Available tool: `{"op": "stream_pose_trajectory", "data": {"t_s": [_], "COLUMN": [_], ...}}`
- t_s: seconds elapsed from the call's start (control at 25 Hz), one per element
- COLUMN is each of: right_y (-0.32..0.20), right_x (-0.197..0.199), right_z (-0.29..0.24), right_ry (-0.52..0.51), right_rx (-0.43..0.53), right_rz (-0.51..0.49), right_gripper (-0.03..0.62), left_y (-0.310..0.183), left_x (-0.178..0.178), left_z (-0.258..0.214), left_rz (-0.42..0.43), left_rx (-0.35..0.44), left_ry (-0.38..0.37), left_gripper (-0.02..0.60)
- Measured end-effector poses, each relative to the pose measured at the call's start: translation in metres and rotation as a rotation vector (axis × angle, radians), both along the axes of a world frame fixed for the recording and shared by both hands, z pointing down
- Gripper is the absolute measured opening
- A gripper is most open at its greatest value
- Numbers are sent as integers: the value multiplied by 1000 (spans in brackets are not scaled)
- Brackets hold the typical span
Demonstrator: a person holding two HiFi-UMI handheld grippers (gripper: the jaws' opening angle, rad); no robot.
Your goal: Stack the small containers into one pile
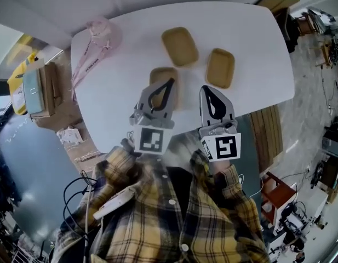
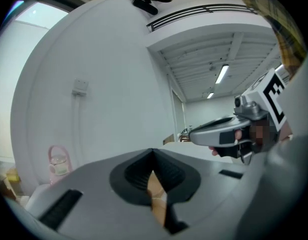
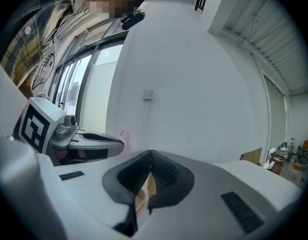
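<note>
Containers [image 1: 179,46] unstacked on table [image 1: 119,92], left gripper [image 1: 170,82] and right gripper [image 1: 205,89] both closed

lab or workshop space: white table [image 1: 256,48], cardboard box [image 1: 50,87], loose cables [image 1: 75,193], gear [image 1: 293,223] cluttering floor, ceiling strip lights [image 2: 222,74].

Left claw [image 1: 170,82] and right claw [image 1: 205,89] are held side by side, pointing forward near level, both with jaws closed tip to tip.
</note>
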State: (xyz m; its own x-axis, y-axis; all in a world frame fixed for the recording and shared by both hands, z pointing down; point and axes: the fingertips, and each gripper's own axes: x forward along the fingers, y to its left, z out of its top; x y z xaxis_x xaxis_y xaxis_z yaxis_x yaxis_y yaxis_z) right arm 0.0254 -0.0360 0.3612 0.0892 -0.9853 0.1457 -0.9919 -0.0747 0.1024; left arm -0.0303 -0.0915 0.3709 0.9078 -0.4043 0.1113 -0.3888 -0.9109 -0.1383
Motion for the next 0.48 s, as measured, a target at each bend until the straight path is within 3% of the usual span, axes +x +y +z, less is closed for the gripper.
{"op": "stream_pose_trajectory", "data": {"t_s": [0.48], "right_y": [-25], "right_x": [55], "right_z": [-10], "right_ry": [-6], "right_rx": [39], "right_rz": [-292], "right_gripper": [15], "left_y": [-16], "left_x": [31], "left_z": [-10], "left_rz": [-315], "left_rx": [48], "left_ry": [-14], "left_gripper": [17]}}
